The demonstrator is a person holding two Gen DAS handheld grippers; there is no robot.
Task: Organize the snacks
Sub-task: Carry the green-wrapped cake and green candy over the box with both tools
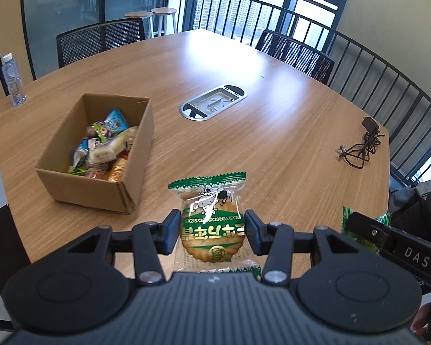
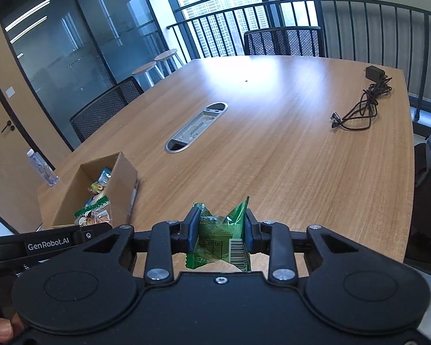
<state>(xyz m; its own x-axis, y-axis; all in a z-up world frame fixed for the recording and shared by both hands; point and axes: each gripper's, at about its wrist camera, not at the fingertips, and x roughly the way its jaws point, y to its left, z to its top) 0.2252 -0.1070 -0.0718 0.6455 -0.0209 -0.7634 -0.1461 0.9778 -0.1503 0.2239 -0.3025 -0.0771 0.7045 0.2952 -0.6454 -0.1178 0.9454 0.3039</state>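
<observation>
the landmark is the open brown cardboard box [image 1: 100, 155], part-filled with mixed wrapped snacks, on the wooden table [image 1: 273, 132]. beyond the box, at the table edge, stands a clear plastic water bottle [image 1: 13, 82]; right of the box lies an oval metal cable hatch [image 1: 213, 101], and far right of it a coiled black charger cable [image 1: 362, 146]. the left tool [image 1: 212, 231] grips a round biscuit in a clear, green-trimmed wrapper [image 1: 211, 224], just right of the box. the right tool [image 2: 221, 234] pinches a crumpled green snack packet with a barcode [image 2: 219, 238]. readable: "das", "genrobot.ai".
</observation>
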